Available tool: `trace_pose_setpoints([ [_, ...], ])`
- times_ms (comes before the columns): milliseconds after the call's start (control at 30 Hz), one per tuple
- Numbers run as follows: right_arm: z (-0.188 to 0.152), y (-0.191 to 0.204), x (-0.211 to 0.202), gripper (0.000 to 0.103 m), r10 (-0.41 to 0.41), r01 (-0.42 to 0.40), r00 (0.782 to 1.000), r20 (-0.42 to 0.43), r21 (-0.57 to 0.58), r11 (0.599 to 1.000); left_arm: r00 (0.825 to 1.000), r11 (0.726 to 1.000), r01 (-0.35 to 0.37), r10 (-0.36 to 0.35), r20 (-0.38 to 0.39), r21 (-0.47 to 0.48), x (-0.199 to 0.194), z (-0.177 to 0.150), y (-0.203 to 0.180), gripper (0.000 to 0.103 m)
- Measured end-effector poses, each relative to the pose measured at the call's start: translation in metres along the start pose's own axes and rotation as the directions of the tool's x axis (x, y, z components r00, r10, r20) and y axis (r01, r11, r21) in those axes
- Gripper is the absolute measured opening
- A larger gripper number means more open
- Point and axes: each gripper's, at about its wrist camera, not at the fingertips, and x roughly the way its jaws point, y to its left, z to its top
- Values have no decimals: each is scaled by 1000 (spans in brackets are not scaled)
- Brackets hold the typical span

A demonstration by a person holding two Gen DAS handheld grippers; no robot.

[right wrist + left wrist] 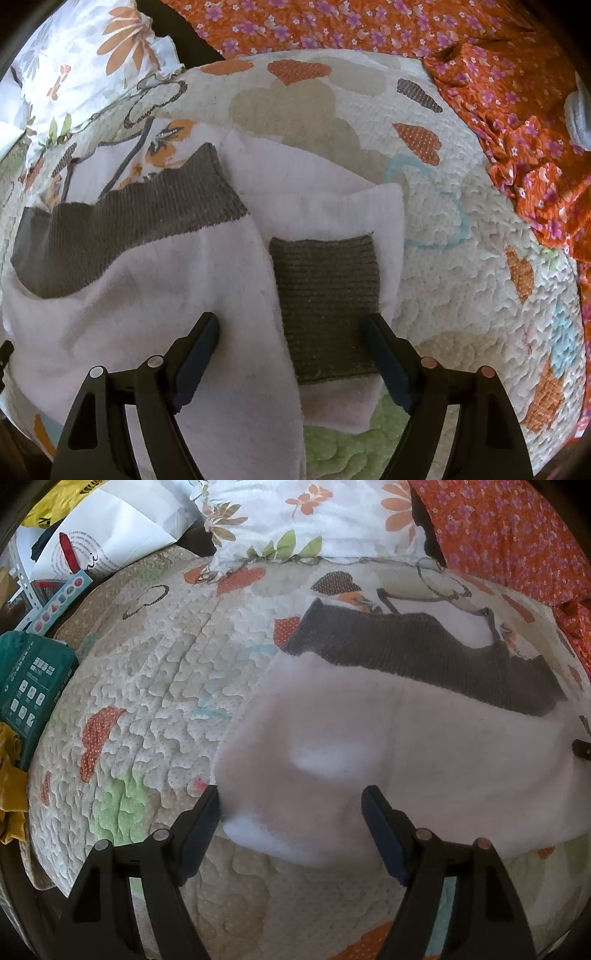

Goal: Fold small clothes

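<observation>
Only the right view shows the folded sock [325,306] under the spread right tool [290,328]. The left view shows the left tool [291,803], spread, over the flat sock [406,746].

Right wrist view: two socks [140,280] [325,295] side by side on quilt [461,258], centre frame; pillow [74,55] upper left; bedsheet [498,74] upper right

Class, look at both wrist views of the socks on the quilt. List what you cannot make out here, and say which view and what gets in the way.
- Left wrist view: the white sock near the left gripper is blurred, so whether either pad touches it is unclear.
- Right wrist view: the folded sock is partly covered by the other sock; its toe is hidden.
- Left wrist view: the green packet is cut off by the edge; its print is too small.
</observation>
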Motion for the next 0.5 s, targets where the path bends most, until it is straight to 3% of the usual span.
trace_pose_setpoints([
  [333, -7, -29, 0, 91, 55, -52, 998, -39, 74, 996, 1000, 1000, -9, 9, -3, 9, 3, -1, -1, 78],
  [500, -5, -30, -22, 91, 9, -13, 999, 46, 90, 996, 1000, 1000, 8, -8, -25, -1, 10, -2, 5, 82],
])
